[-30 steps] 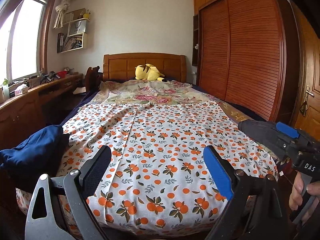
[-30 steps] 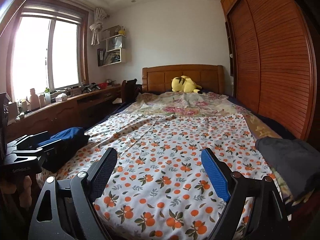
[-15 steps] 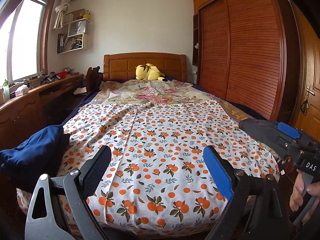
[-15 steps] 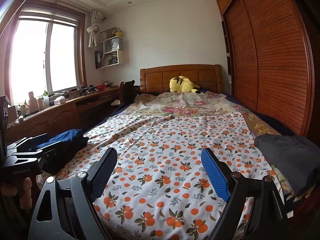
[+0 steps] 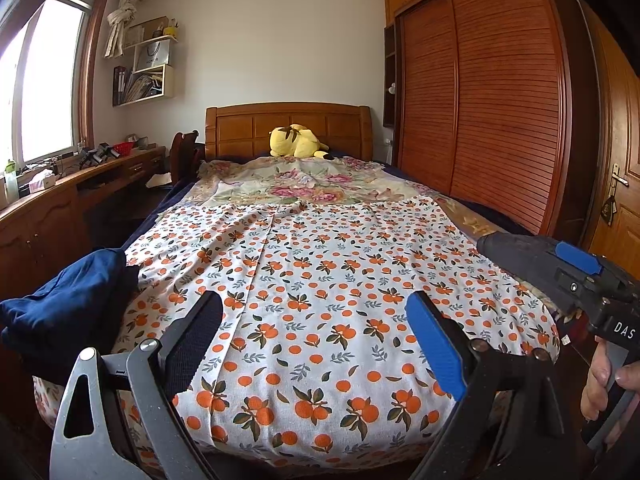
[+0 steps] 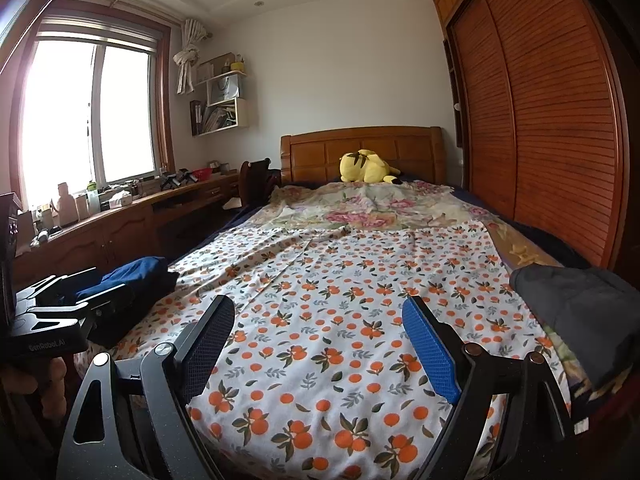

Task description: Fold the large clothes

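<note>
Both our left gripper and right gripper hung released above the foot edge of the orange-print white cotton garment, spread flat with open room across the wooden bed.

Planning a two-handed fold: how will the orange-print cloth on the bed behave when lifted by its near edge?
The orange-print cloth is probably floppy: it drapes over the bed's end and shows creases. It looks thin, so likely light. Being wide, it would likely sag between two grips.
</note>
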`<action>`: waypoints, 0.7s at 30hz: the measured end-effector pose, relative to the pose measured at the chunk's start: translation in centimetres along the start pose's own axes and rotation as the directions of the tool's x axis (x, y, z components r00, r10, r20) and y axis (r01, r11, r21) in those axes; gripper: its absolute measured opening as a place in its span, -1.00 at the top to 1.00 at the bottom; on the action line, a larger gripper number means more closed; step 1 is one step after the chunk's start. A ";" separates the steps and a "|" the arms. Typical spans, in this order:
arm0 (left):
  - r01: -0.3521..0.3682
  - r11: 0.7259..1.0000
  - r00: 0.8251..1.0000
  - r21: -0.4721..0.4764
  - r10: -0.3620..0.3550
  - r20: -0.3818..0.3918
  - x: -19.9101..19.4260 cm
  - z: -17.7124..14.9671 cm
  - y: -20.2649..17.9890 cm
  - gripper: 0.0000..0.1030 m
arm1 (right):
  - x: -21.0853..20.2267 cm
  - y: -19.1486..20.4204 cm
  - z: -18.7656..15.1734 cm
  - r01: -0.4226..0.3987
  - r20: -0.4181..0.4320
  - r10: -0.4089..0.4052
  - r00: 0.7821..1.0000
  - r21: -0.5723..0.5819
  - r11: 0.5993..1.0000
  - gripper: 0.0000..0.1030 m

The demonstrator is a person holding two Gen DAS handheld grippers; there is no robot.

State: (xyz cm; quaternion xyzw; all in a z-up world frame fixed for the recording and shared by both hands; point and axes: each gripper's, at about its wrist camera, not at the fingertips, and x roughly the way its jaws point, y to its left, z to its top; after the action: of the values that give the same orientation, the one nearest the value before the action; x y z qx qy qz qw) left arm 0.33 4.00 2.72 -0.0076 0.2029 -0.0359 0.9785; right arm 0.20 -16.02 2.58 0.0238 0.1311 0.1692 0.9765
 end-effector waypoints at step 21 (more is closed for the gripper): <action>0.002 1.000 1.000 -0.004 -0.002 -0.009 0.1 -0.6 0.2 -0.82 | -0.2 -0.4 0.1 -0.003 -0.004 0.003 1.000 0.001 1.000 -0.69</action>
State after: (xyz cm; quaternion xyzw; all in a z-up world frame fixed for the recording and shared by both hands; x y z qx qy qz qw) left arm 0.18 4.23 2.10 -0.0094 0.2075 -0.0364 0.9775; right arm 0.21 -16.46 2.65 0.0243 0.1332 0.1706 0.9760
